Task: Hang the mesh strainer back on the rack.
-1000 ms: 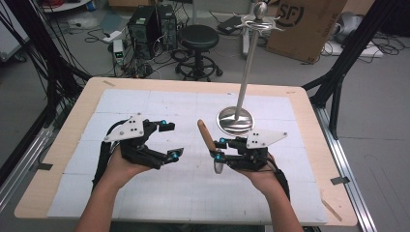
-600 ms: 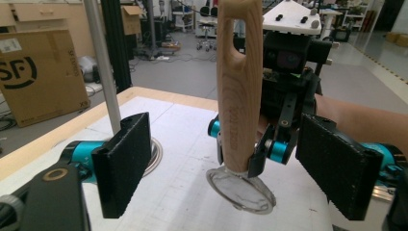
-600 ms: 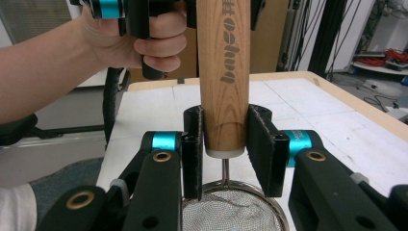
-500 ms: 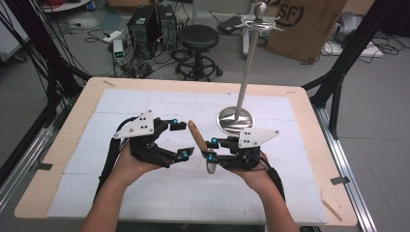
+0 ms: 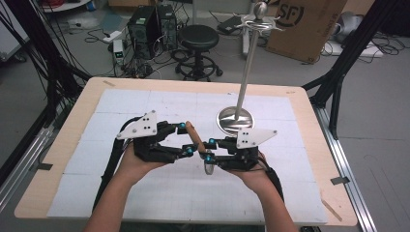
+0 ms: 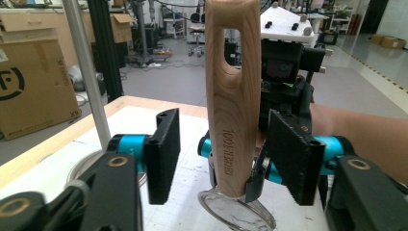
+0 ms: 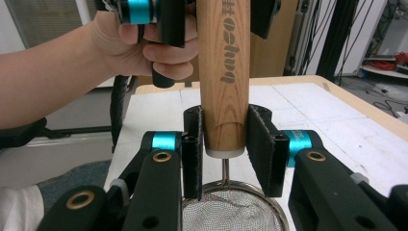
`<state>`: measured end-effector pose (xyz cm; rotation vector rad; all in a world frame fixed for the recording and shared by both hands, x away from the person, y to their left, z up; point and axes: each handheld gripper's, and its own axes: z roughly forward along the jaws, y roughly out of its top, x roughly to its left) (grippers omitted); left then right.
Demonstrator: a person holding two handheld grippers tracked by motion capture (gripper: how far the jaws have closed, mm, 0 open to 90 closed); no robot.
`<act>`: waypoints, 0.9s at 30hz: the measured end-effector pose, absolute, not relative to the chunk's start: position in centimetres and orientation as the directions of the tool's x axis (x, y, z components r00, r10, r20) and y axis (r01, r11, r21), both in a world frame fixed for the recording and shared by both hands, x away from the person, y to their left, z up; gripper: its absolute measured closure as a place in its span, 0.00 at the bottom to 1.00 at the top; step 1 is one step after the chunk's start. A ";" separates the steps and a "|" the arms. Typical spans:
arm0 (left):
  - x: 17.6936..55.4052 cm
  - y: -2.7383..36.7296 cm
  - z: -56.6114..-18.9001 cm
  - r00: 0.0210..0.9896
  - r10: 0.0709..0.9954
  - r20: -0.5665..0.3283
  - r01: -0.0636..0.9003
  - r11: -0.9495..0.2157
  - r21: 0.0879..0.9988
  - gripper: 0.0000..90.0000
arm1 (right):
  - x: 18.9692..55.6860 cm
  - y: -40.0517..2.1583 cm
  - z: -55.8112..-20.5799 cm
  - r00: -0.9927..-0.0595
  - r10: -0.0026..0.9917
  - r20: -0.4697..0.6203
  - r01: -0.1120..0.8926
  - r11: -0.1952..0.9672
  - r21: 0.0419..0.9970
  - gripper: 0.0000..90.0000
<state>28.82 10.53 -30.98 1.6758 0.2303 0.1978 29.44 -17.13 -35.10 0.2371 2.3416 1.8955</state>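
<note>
Strainer handle (image 7: pixel 224 72) clamped in right gripper (image 7: pixel 225 151), between closing left gripper (image 6: pixel 231 159) pads

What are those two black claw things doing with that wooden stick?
A person holds a gripper in each hand over the white-topped table. The right gripper is shut on the wooden handle of a small mesh strainer, gripping near the mesh end and holding it upright. The left gripper has just been closing around the upper handle, but its pads aren't pressing on it yet. A metal stand with hooks on top waits behind them.
</note>
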 end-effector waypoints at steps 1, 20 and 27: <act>28.8 10.5 -31.0 0.965 0.262 -0.003 0.033 -0.110 0.993 0.59 | 29.4 -17.1 -35.1 -0.981 0.196 0.005 0.045 0.204 0.978 0.76; 28.4 9.5 -30.7 0.973 0.223 0.063 -0.034 -0.131 0.991 0.75 | 29.3 -16.5 -35.2 -0.985 0.171 0.006 0.040 0.198 0.979 0.76; 28.5 9.5 -30.7 0.973 0.225 0.054 -0.026 -0.124 0.992 0.75 | 29.3 -16.5 -35.2 -0.985 0.172 0.006 0.040 0.196 0.980 0.75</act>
